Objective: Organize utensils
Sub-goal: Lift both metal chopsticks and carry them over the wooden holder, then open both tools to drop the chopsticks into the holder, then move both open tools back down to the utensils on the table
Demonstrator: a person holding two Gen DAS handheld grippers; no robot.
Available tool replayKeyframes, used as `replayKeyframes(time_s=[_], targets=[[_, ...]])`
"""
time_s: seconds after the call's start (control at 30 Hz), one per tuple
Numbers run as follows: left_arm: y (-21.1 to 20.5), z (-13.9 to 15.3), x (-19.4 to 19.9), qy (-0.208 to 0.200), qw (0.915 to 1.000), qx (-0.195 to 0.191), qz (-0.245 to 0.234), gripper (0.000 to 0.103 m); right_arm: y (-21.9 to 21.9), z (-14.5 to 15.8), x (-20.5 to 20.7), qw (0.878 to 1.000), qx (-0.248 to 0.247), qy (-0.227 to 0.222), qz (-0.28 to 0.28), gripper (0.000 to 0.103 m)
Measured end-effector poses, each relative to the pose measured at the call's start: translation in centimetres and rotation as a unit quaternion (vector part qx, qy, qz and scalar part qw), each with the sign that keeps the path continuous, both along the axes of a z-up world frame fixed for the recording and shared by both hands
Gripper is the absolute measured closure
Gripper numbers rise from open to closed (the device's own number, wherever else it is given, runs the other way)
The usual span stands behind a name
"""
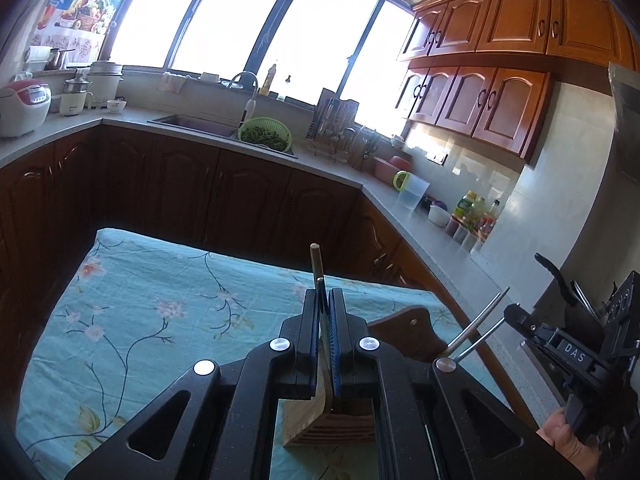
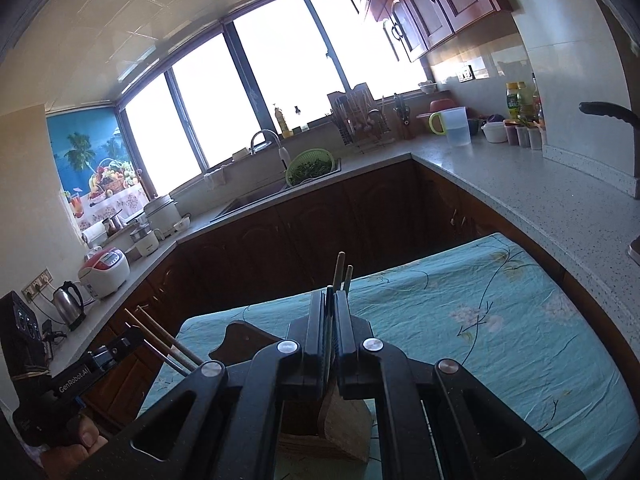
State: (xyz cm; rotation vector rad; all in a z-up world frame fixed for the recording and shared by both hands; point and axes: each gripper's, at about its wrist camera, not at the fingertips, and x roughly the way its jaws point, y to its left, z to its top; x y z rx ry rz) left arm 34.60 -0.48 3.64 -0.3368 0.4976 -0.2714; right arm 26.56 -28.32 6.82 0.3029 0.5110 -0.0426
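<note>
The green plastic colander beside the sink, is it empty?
No, the green plastic colander next to the sink is filled with dark green vegetables.

A green plastic colander (image 1: 265, 133) of greens is seen by the far sink (image 1: 192, 124); a white-and-red rice cooker (image 1: 23, 108) is set far left.

frame: matte black linkage arms with triangular cut-outs, mine on both grippers
left gripper (image 1: 325, 320): blue pads inside black fingers
right gripper (image 2: 331, 320): black fingers, dark pads
rivets (image 1: 368, 343): round, silver, at each pivot
markings: white "DAS" (image 1: 575, 347); white "GenRobot.AI" (image 2: 74, 380)
</note>
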Motion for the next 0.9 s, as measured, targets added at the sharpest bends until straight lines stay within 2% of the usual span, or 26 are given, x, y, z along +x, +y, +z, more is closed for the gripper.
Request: replayKeyframes(time_s=[0.33, 0.43, 0.47, 0.5, 0.53, 0.57, 0.6, 0.63, 0.7, 0.77, 0.8, 0.83, 0.9], targets=[[0.3, 1.2, 0.4, -0.001, 1.0, 0.008, 0.002, 0.099, 0.1, -0.1, 0.4, 1.0, 0.0, 0.005, -0.004, 0.098], [0.3, 1.3, 0.2, 0.001, 1.0, 0.007, 0.001, 0.099, 0.3, 0.0, 0.6, 1.0, -0.005, 0.011, -0.003, 0.094], [0.4, 1.2, -0.1, 0.001, 1.0, 0.005, 0.001, 0.098, 0.4, 0.0, 0.5, 1.0, -0.005, 0.01, 0.0, 0.092], [0.7, 1.0, -0.7, 0.0, 1.0, 0.002, 0.0, 0.09, 0.4, 0.0, 0.4, 1.0, -0.004, 0.01, 0.0, 0.089], [0.8, 1.1, -1.0, -0.002, 1.0, 0.0, -0.001, 0.076, 0.4, 0.1, 0.2, 1.0, -0.003, 0.008, 0.001, 0.079], [1.0, 1.3, -1.4, -0.006, 1.0, -0.002, 0.004, 0.068, 0.4, 0.3, -0.1, 1.0, -0.001, 0.003, 0.002, 0.063], [1.3, 1.5, -1.9, -0.011, 0.9999, -0.002, 0.007, 0.053, 0.3, 0.6, -0.5, 1.0, 0.002, -0.004, 0.001, 0.055], [1.5, 1.6, -2.5, -0.019, 0.9998, -0.002, 0.011, 0.049, 0.3, 0.9, -1.0, 1.0, 0.003, -0.011, -0.001, 0.047], [2.0, 1.9, -3.6, -0.024, 0.9996, -0.005, 0.013, 0.048, 0.2, 1.6, -2.1, 1.0, 0.006, -0.023, -0.004, 0.042], [2.5, 2.1, -5.0, -0.023, 0.9995, -0.012, 0.015, 0.037, 0.2, 2.0, -3.3, 0.999, 0.013, -0.032, 0.0, 0.017], [2.8, 2.1, -5.8, -0.025, 0.9994, -0.011, 0.021, 0.028, 0.3, 2.2, -4.0, 0.999, 0.015, -0.037, 0.001, 0.012], [3.1, 2.0, -6.9, -0.029, 0.9992, -0.01, 0.025, 0.024, 0.4, 2.3, -4.9, 0.999, 0.015, -0.042, 0.001, 0.007], [3.3, 1.6, -9.0, -0.03, 0.9991, -0.001, 0.029, 0.02, 0.6, 2.2, -6.7, 0.999, 0.014, -0.049, 0.002, 0.006]])
